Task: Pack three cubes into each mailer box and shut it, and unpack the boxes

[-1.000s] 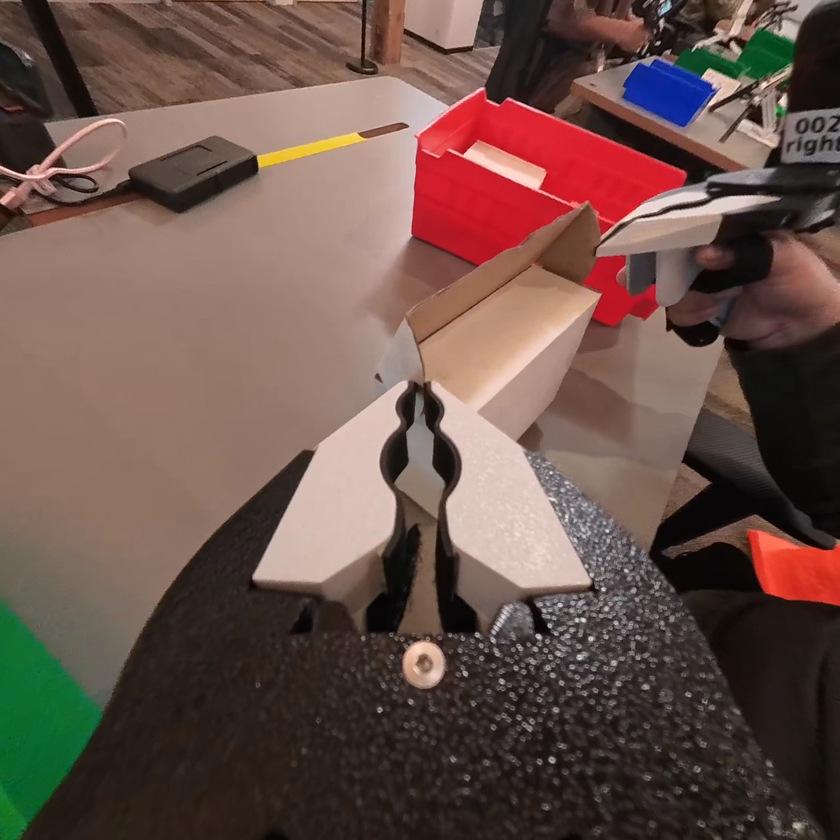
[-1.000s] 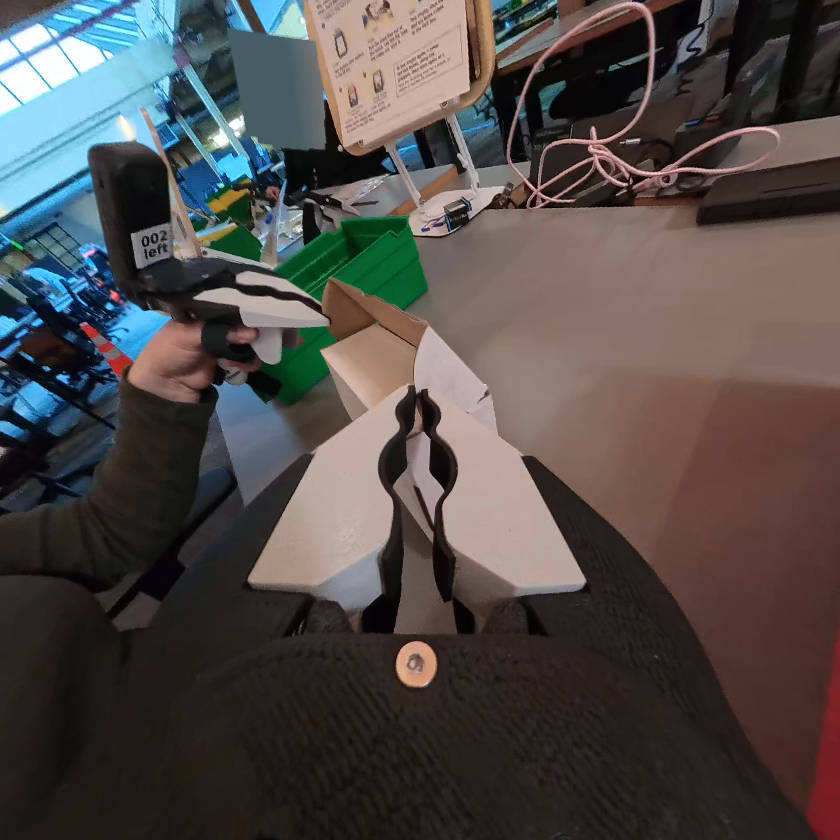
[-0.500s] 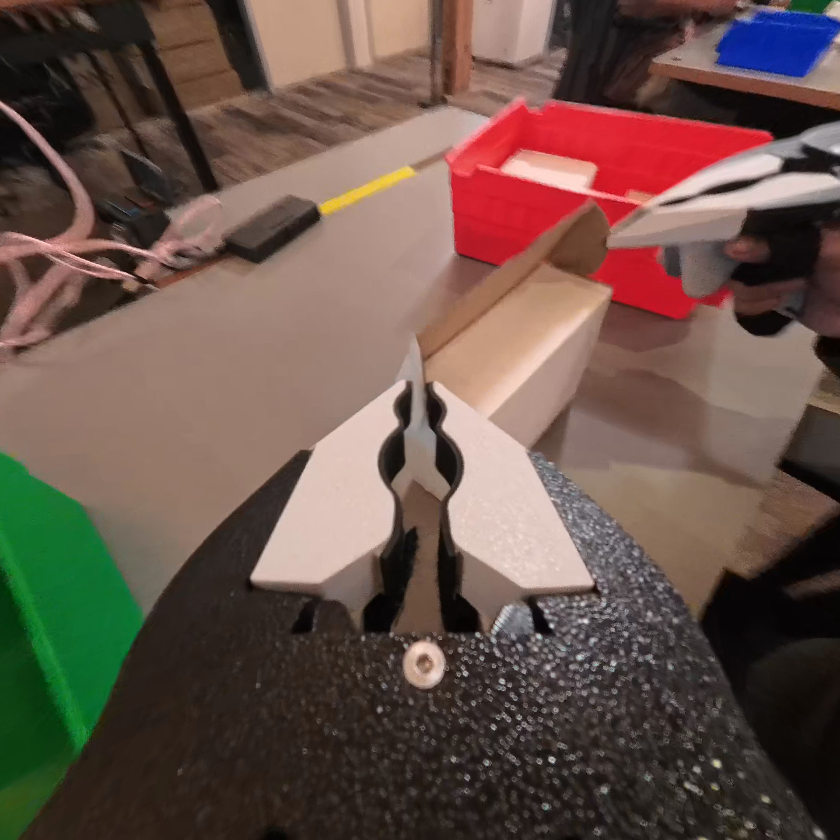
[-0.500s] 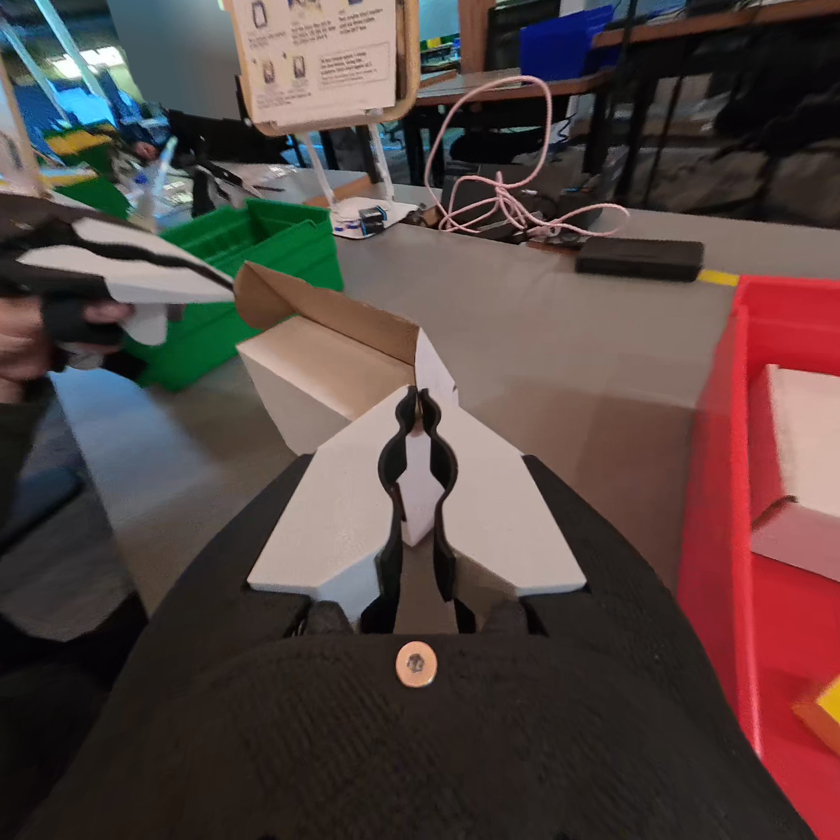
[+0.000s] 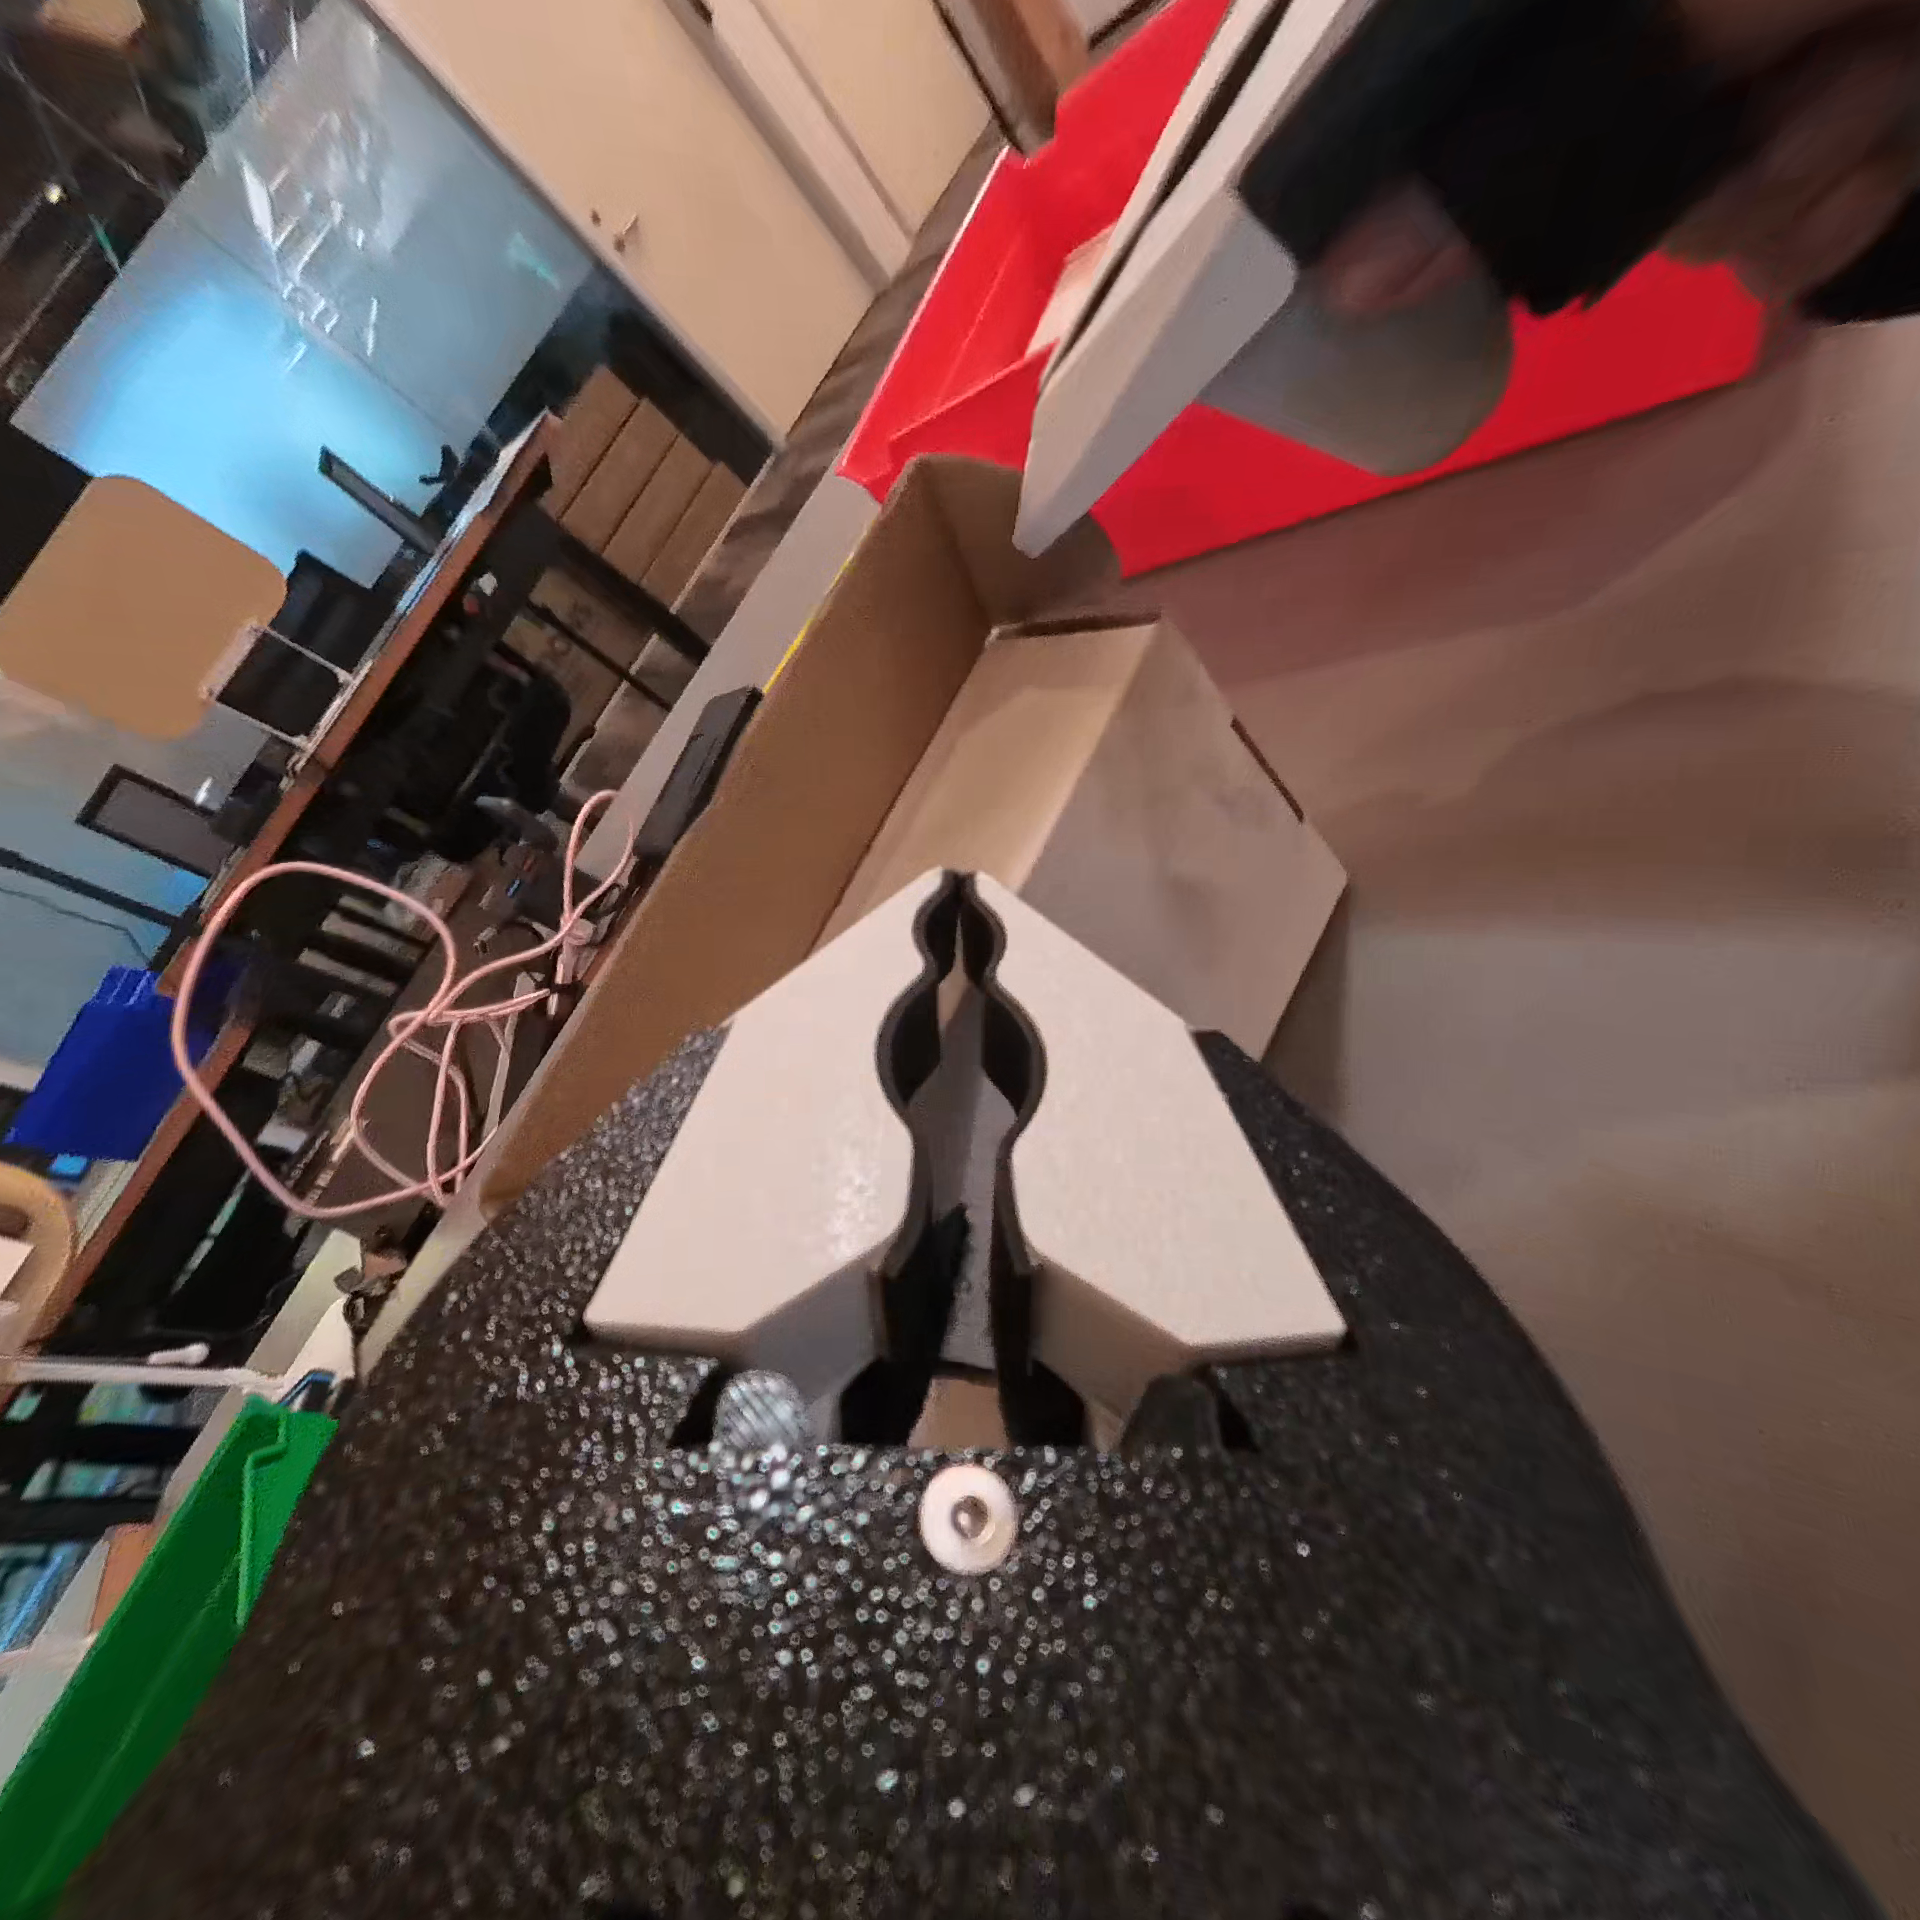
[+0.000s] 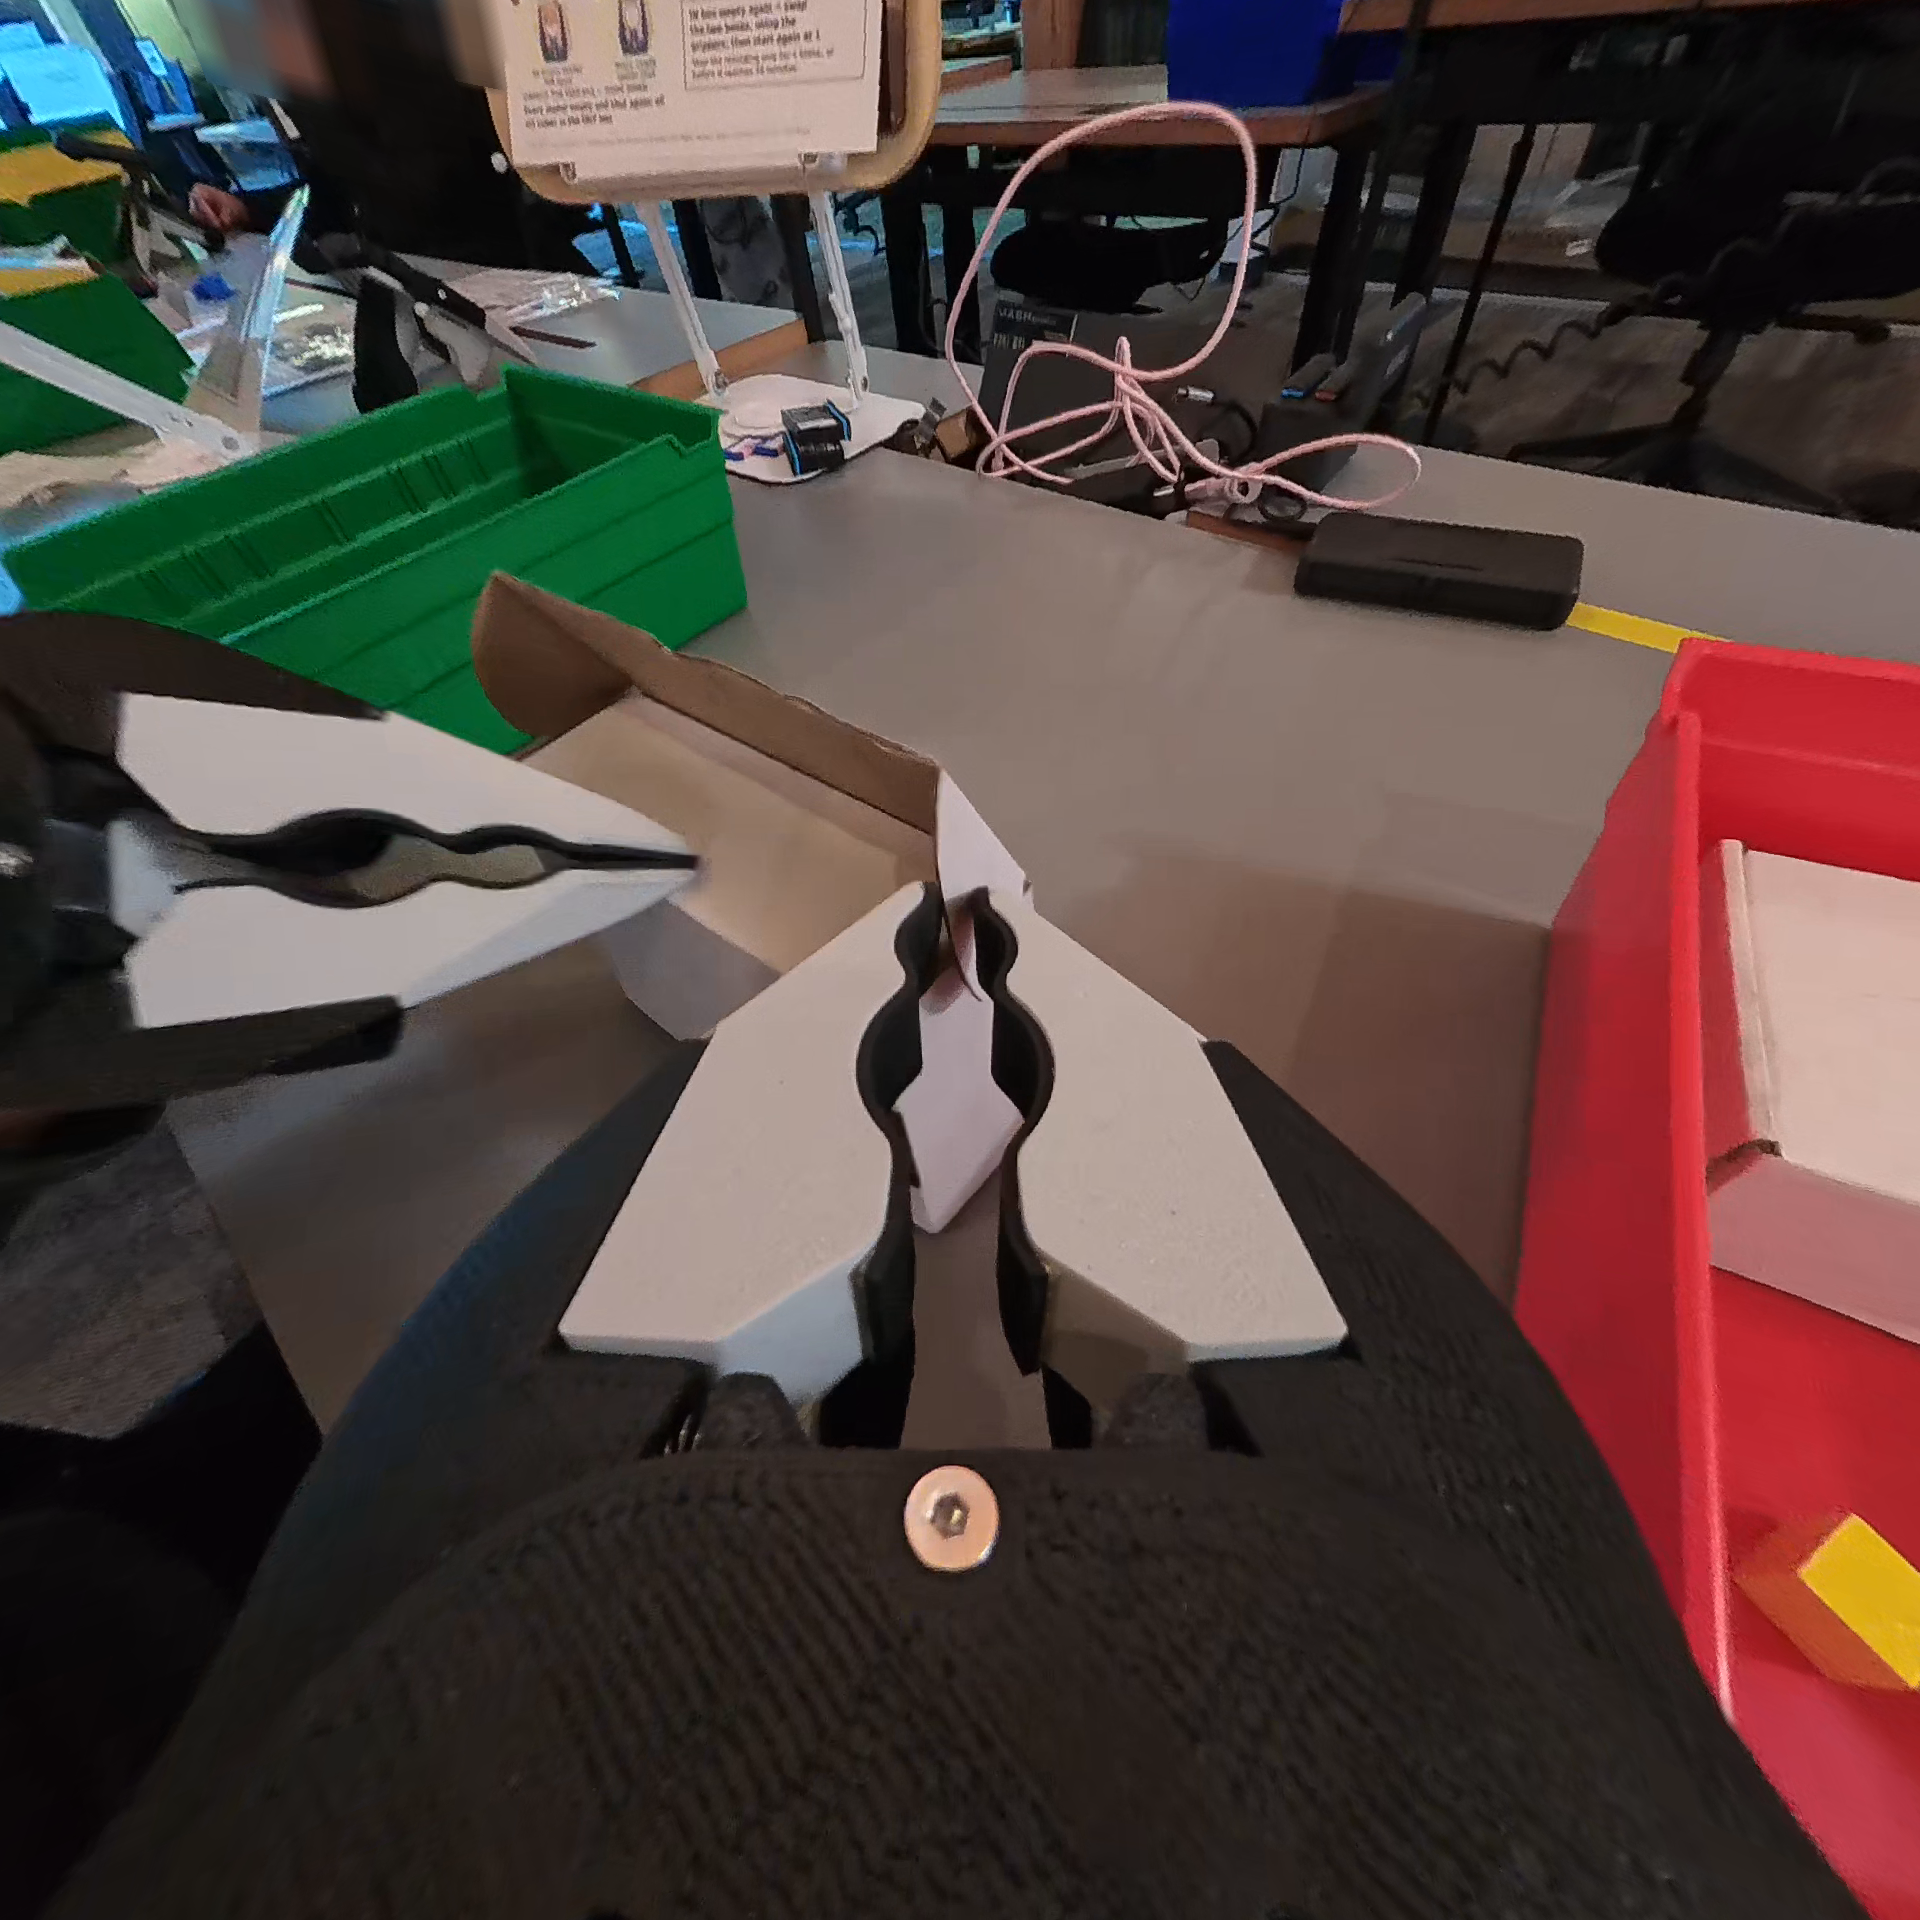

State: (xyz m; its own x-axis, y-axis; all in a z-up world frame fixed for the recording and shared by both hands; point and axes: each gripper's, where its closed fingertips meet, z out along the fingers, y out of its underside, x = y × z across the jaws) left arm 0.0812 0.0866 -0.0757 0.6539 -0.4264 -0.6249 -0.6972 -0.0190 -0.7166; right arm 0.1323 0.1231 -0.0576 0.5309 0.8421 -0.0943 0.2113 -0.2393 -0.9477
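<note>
The white cardboard mailer box (image 6: 727, 831) sits on the grey table (image 6: 1195, 727) between the green plastic bin (image 6: 416, 540) and the red plastic bin (image 6: 1621, 1039), with its brown-lined lid (image 6: 707, 686) raised.

The right gripper (image 6: 958, 904) is closed on the white side flap (image 6: 971, 842) at the near end of the lid; the flap runs down between the 2 fingers, and the black pads press on it at the tips.

The left gripper (image 6: 686, 860) is fully closed, fingertips meeting with nothing between them (the right wrist view shows this plainly). Its tip hovers just over the open top of the box at the green-bin end.

In the left wrist view, the lid (image 5: 810, 790) stands to the left of the left gripper (image 5: 961, 883).

Inside the red bin lie a second white mailer box (image 6: 1829, 1039) and 1 yellow-and-orange cube (image 6: 1839, 1621). A black rectangular device (image 6: 1439, 569) and a pink cable (image 6: 1122, 395) lie farther back on the table.
</note>
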